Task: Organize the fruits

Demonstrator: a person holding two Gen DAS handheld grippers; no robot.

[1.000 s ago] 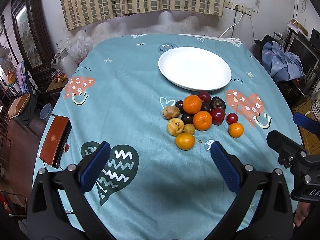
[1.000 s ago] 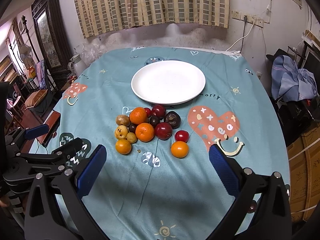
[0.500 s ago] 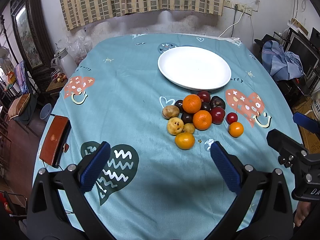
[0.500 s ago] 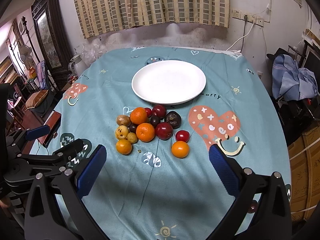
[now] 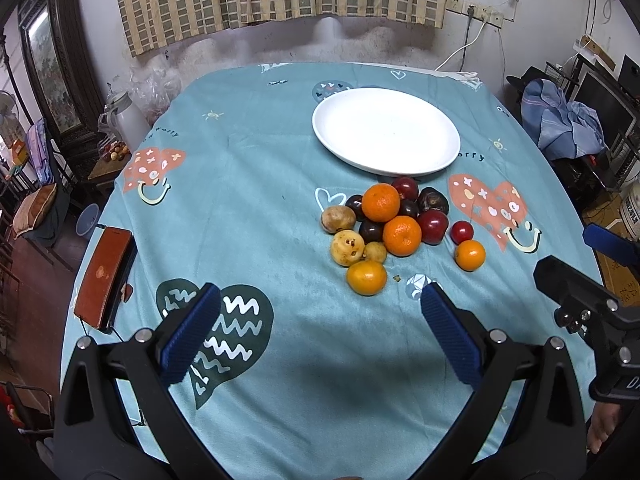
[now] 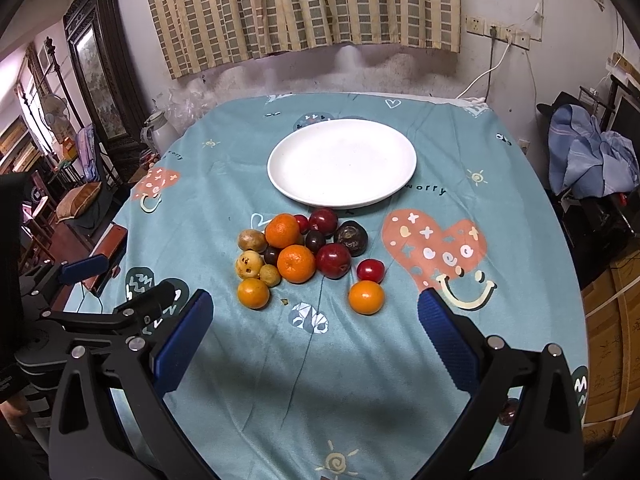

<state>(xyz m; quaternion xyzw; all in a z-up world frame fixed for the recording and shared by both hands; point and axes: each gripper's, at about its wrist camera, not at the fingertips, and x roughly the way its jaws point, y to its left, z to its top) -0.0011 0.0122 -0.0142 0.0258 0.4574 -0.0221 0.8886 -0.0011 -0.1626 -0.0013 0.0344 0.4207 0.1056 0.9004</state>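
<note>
Fruits beside one white plate — four oranges; both claws — left, right — apart.

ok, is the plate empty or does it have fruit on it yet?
Empty. The white plate shows only bare surface in both views; all the fruit sits clustered on the tablecloth in front of it.

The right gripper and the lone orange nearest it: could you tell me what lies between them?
In the right wrist view, only bare teal tablecloth lies between the open right gripper and that orange.
</note>
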